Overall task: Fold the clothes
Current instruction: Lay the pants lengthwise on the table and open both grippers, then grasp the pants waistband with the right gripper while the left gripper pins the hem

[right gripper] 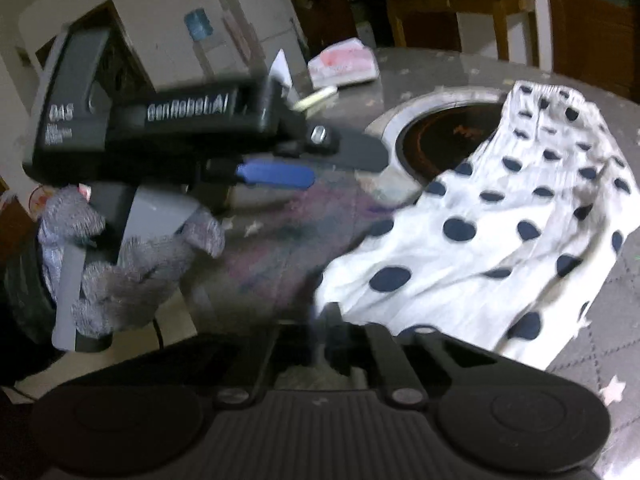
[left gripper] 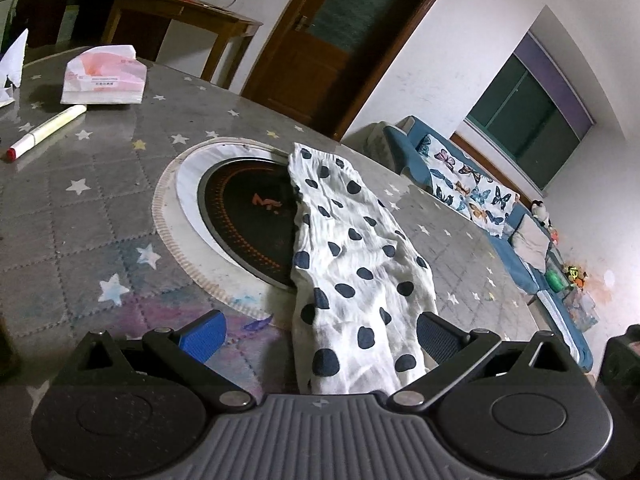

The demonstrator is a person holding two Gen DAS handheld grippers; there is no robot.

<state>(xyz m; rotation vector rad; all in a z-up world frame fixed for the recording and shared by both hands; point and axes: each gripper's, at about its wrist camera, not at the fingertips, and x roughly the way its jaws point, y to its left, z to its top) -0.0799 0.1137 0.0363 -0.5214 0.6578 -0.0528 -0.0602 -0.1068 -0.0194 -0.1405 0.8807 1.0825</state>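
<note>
The left fingers [left gripper: 316,334] stand wide apart, low in the left wrist view, with the spotted cloth [left gripper: 352,264] lying between them but not pinched. The right fingers [right gripper: 326,322] are closed together at the cloth's near edge; blur hides whether they pinch it. The cloth stretches from the bottom centre up to the round black cooktop [left gripper: 252,216] set in the grey starred surface [left gripper: 80,216].

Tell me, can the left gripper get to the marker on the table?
Probably yes. The left gripper is open with the dotted cloth lying between its fingers, not pinched. The marker lies far off to the side on bare table, nothing between. It would need a long reach.
</note>
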